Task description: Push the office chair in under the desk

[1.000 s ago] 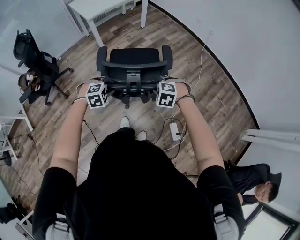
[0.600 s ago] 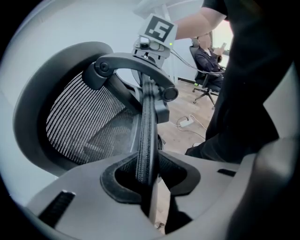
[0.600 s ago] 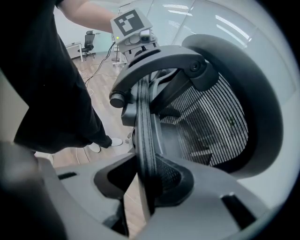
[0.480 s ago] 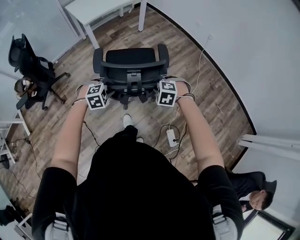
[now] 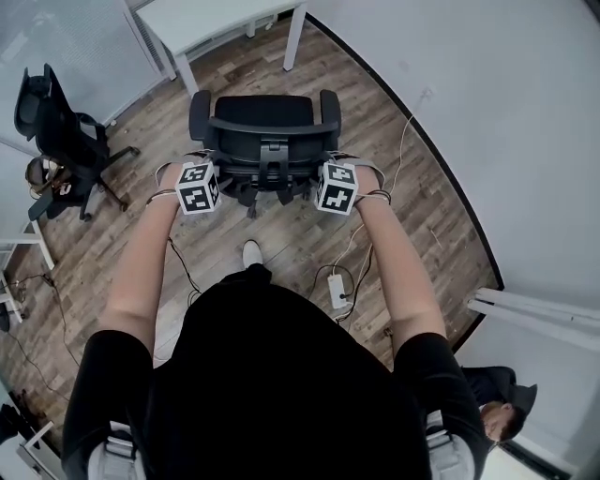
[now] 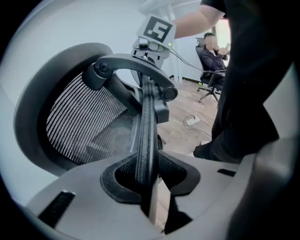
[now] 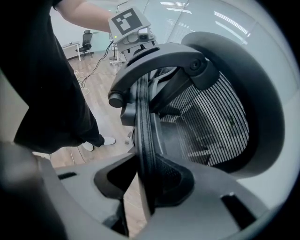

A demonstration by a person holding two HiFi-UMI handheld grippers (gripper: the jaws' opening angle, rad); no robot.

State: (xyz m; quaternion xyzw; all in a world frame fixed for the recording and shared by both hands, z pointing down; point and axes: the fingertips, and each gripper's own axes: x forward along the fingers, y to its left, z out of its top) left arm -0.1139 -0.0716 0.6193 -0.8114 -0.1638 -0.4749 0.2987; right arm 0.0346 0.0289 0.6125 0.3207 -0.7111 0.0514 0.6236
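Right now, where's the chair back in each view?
Head view: chair back upper middle, seen from above.
Left gripper view: chair back at left, edge clamped in left gripper.
Right gripper view: chair back at right, edge clamped in right gripper.
Shared landmark: wood floor.

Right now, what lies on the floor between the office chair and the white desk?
Nothing: the head view shows bare wooden floor between the chair and the desk.

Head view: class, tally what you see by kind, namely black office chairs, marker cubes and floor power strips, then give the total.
Black office chairs: 2, centre chair and left chair
Marker cubes: 2, left cube and right cube
Power strip: 1
Total: 5
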